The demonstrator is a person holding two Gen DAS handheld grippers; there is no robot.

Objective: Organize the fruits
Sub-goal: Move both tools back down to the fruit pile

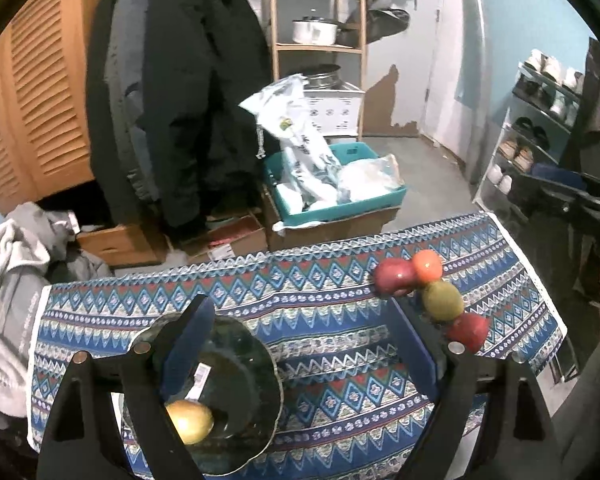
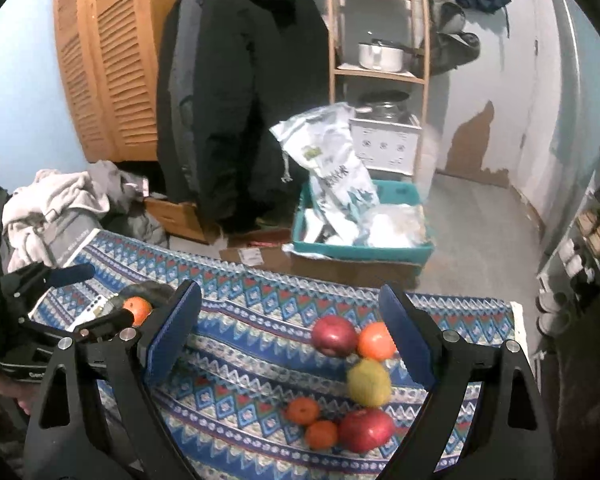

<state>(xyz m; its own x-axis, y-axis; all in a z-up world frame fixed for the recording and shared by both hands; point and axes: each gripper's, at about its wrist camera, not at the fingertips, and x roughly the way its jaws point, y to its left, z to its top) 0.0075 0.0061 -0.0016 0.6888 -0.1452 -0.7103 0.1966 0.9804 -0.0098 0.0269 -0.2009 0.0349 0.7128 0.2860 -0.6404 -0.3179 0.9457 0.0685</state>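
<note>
A patterned blue cloth (image 1: pixel 320 360) covers the table. In the left wrist view, a dark glass plate (image 1: pixel 236 344) lies under the left finger and holds one orange-yellow fruit (image 1: pixel 190 422). My left gripper (image 1: pixel 300 300) is open over the cloth, with nothing between its jaws. In the right wrist view, a cluster of fruit lies on the cloth: a red apple (image 2: pixel 334 336), an orange (image 2: pixel 376 342), a yellow-green fruit (image 2: pixel 369 382), two small oranges (image 2: pixel 303 410) and a second red apple (image 2: pixel 366 430). My right gripper (image 2: pixel 289 286) hangs open above the cluster and touches none of it.
Beyond the table's far edge stand a teal bin (image 1: pixel 380 196) of plastic bags on cardboard boxes, hanging black coats (image 1: pixel 180 100) and a wooden shelf (image 1: pixel 320 48) with a pot. A shoe rack (image 1: pixel 540 120) is on the right. Grey clothes (image 1: pixel 12 280) are piled on the left.
</note>
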